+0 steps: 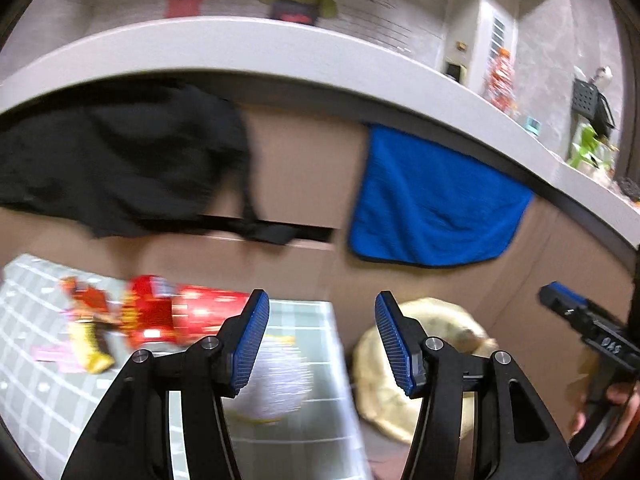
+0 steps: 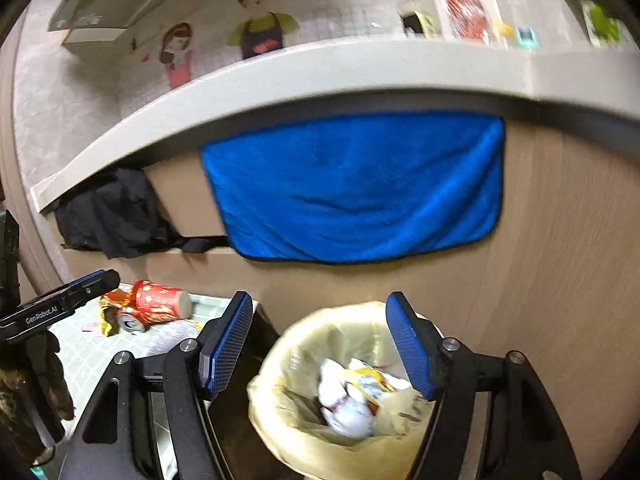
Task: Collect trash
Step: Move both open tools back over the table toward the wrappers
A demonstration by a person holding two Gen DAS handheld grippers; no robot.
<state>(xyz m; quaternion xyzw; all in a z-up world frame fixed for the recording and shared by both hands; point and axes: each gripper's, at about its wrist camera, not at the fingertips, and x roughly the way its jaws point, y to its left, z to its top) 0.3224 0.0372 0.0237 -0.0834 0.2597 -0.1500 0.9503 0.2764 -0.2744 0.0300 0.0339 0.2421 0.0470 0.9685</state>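
My left gripper [image 1: 322, 340] is open and holds nothing. It hovers at the right edge of a table with a checked cloth [image 1: 48, 392]. On that cloth lie a white crumpled ball [image 1: 280, 388], a red paper cup [image 1: 208, 312], a red can [image 1: 148, 320] and wrappers [image 1: 86, 344]. My right gripper [image 2: 320, 344] is open and empty above a bin lined with a yellowish bag [image 2: 280, 360]. White and yellow crumpled trash [image 2: 352, 396] lies inside the bin. In the right wrist view the cup [image 2: 160, 300] and can [image 2: 132, 322] lie left of the bin.
A wooden counter front [image 2: 560, 280] rises right behind the table and bin. A blue towel [image 2: 356, 188] and a black cloth [image 2: 116, 212] hang from it. The bin [image 1: 420, 320] stands close to the table's right edge. A hand [image 1: 616, 396] holds the right gripper.
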